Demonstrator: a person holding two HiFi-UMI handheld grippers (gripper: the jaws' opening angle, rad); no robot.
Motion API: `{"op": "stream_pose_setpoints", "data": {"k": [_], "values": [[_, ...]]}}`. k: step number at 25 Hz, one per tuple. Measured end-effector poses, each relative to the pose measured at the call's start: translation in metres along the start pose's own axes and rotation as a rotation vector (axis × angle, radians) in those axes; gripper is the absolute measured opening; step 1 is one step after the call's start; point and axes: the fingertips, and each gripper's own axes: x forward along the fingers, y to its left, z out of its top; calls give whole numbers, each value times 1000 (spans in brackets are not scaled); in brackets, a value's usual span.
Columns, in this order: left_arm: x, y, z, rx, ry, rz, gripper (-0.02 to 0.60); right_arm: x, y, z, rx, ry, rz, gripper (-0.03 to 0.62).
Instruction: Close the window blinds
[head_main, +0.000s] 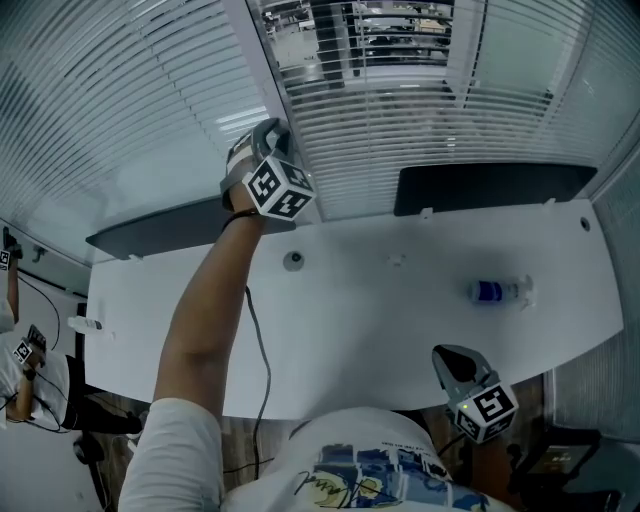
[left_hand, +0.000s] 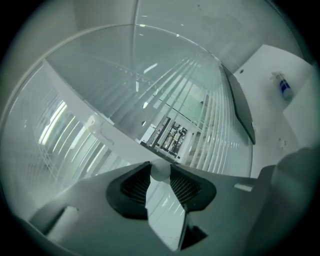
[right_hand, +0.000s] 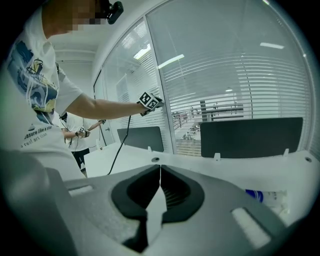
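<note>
The window blinds (head_main: 400, 120) hang behind the white desk (head_main: 350, 330), their slats partly open, so the room beyond shows through. My left gripper (head_main: 272, 132) is raised against them at the window frame. In the left gripper view its jaws (left_hand: 160, 172) are shut on a small white round end of the blind wand (left_hand: 160, 170), with slats (left_hand: 200, 125) right ahead. My right gripper (head_main: 452, 358) hangs low by the desk's near edge, shut and empty (right_hand: 160, 168). The right gripper view also shows the left gripper (right_hand: 150, 101) at the blinds (right_hand: 240, 90).
Two dark partition panels (head_main: 495, 187) (head_main: 170, 228) stand along the desk's far edge. A blue-labelled bottle (head_main: 497, 291) lies at the right, and a cable grommet (head_main: 293, 261) sits near the middle. A black cable (head_main: 262, 350) runs down from my left arm. Another person (head_main: 20, 370) stands at far left.
</note>
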Motion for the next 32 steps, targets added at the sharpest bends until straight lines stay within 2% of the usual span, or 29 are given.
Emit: {"op": "stream_pose_setpoints", "data": {"k": [5,19,27,29,32], "values": [[-2,3,0,-197,-4,0,124,1,0,-1,-2,2,7,5],[-3,14,-8,-827,-29,-21,124,8,-4,3,1,0,15,5],[-1,10,-12,-1185,-55,-97,124,7,-6,1,2,4,16,5],[-1,10,-13,-1239,-64,-109,124,7,-6,1,2,4,16,5],[-1,10,-13,-1216,-67,-109,124,7,-6,1,1,5,18,5]]}}
